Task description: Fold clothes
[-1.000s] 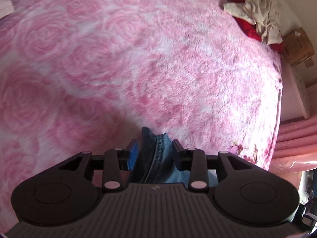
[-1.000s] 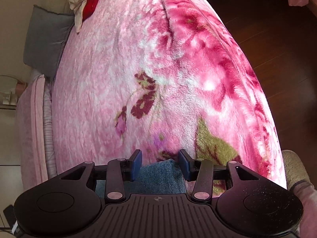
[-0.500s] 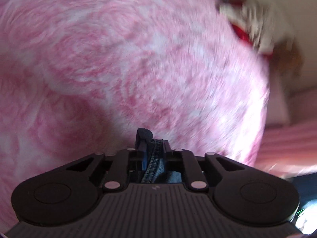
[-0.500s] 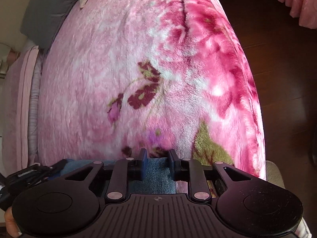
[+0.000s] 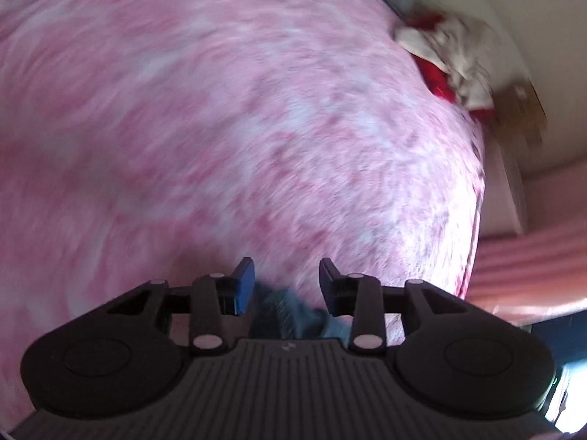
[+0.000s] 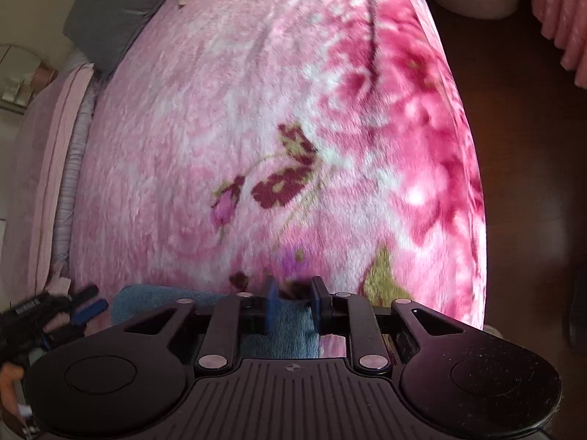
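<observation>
1. The left gripper stood with its jaws apart, having just opened; the blue denim garment lay low between them, touched by neither pad, so it had let go.
2. The right gripper had its jaws drawn close on a fold of the same blue denim garment, the cloth filling the gap between the pads; I judged it a grip.
3. The denim lay just under both grippers at the near edge of the fluffy pink rose-patterned blanket. Its visible edge ran sideways from the right gripper towards the left one, so the long axis seemed to lie across, between the hands.
4. The right hand alone held cloth; the left had to take a fresh hold before any fold.
5. The right wrist view showed the left tool beside the denim edge, which the blurred left view could not. The left view alone showed the heap of cream and red clothes at the far corner.
</observation>
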Motion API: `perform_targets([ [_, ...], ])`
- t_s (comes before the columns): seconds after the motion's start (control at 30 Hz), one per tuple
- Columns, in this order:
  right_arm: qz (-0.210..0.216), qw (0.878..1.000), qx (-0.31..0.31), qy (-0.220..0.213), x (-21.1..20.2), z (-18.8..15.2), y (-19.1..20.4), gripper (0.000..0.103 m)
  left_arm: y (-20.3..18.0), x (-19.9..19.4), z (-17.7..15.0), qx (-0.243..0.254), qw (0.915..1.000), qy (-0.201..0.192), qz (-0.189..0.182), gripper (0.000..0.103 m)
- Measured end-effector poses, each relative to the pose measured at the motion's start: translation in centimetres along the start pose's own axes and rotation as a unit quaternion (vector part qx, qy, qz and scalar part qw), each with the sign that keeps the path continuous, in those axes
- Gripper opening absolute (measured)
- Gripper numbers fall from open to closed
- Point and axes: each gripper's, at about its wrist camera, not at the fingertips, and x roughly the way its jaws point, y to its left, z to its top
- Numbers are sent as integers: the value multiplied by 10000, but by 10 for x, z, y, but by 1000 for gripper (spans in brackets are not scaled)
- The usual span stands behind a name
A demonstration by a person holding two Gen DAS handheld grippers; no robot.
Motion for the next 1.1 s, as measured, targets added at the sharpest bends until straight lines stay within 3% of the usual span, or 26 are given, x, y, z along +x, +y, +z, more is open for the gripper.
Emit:
perform_targets([
  [0.13, 82, 9999, 13, 97, 0, 11, -2, 19, -14, 45, 21, 666, 9928, 992, 92, 36],
  [0.27, 188, 9993, 73, 315, 3, 8, -5, 19, -27, 65, 18, 1294, 9775, 1656, 192, 25],
  [0.37, 228, 9991, 33, 368, 3, 5, -6, 19, -32, 61, 15, 1579, 9718, 1747, 85, 15],
  [0.53, 181, 9986, -218, 450, 6, 7, -3, 18, -37, 45, 3, 1780, 9729, 1477, 49, 11],
  [0.6, 117, 9980, -469, 402, 5, 6, 2, 0, -36, 35, -1, 1690, 9778, 1238, 19, 10],
  [0.77, -278, 9978, -587, 109, -1, 5, -2, 0, 2, 10, -8, 511, 9959, 654, -358, 9],
  [0.9, 320, 9989, 168, 290, -6, 6, -20, 0, 27, 14, -14, -656, 9943, 503, -676, 9],
  [0.97, 450, 9959, 747, 239, -8, 6, -27, 5, 24, 14, -13, -580, 9955, 471, -575, 9],
  [1.03, 625, 9909, 1168, 245, -9, 6, -33, 31, 22, 14, -10, -540, 9961, 476, -511, 9],
  [1.1, 746, 9877, 1333, 319, -6, 4, -34, 42, 19, 16, -10, -492, 9965, 479, -478, 9],
])
